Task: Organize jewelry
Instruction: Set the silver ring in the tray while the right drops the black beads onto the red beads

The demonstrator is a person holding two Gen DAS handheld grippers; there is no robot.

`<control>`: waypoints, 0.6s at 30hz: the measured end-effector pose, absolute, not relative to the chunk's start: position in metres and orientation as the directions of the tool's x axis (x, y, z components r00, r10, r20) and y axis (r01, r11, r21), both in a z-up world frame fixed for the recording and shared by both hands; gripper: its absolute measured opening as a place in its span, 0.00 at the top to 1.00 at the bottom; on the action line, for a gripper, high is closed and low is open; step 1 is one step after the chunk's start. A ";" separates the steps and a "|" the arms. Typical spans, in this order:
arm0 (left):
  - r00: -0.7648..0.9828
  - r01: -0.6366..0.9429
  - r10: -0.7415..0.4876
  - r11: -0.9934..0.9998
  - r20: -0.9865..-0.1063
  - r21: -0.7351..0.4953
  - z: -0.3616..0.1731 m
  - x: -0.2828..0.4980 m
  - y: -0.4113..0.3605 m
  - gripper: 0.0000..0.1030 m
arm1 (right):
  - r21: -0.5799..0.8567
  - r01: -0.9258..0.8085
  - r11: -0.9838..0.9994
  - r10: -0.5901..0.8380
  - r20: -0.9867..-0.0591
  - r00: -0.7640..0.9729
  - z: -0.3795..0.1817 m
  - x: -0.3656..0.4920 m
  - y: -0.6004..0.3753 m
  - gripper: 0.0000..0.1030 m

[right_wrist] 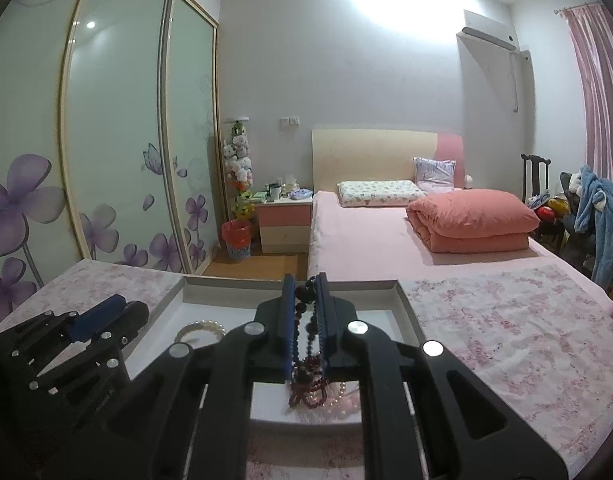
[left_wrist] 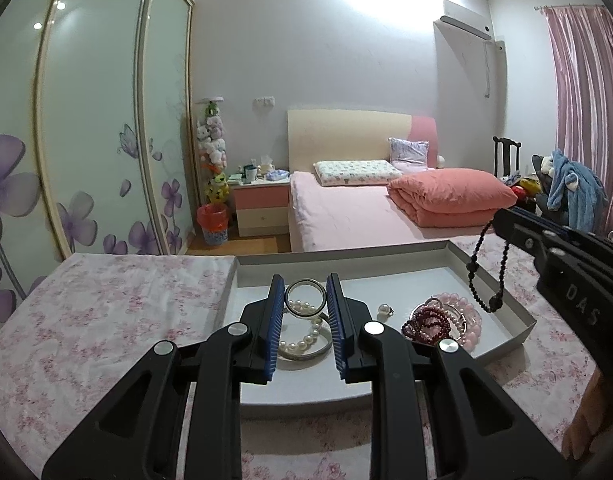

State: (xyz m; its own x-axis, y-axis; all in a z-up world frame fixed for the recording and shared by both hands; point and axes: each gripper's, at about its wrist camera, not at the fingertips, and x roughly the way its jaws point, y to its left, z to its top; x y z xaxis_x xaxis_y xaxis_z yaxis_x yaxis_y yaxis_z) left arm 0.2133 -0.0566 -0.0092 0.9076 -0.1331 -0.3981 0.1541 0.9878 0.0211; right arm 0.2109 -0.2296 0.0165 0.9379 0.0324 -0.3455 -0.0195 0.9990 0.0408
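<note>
the right gripper (right_wrist: 305, 292) is pinching a dark bead strand (left_wrist: 486, 276) between its closed blue pads, and the strand is hanging as a long loop with its axis straight down, dangling over the right side of the shallow grey tray (left_wrist: 522, 316). directly below it, toward the tray's right front corner, a heap of pink and dark red bead bracelets (left_wrist: 446, 322) is lying, so the drop point is sitting straight under this gripper rather than to either side. a lowering of the right hand looks like what the next move is calling for. the left gripper (left_wrist: 305, 292) is hovering lower, over the tray's middle, with its fingers apart and holding nothing; between them a silver bangle (left_wrist: 303, 299) is resting over a pearl bracelet (left_wrist: 306, 332) on the tray floor. a small pearl piece (left_wrist: 385, 310) is lying between those and the heap. the tray is sitting on a floral cloth (left_wrist: 106, 320), and the right hand is reaching in from the tray's right edge, angled down and leftward.
</note>
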 end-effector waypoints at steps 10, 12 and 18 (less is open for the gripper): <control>0.875 0.176 -0.150 0.984 -0.460 0.014 -0.028 0.240 -0.068 0.78 | 0.086 -0.037 0.996 0.071 -0.436 0.897 -0.011 0.250 -0.231 0.90; 0.868 0.177 -0.151 0.984 -0.474 0.010 -0.031 0.243 -0.071 0.78 | 0.095 -0.040 0.995 0.079 -0.451 0.889 -0.016 0.255 -0.231 0.89; 0.860 0.173 -0.155 0.985 -0.486 -0.008 -0.034 0.247 -0.070 0.55 | 0.133 -0.037 0.990 0.098 -0.492 0.865 -0.026 0.264 -0.237 0.78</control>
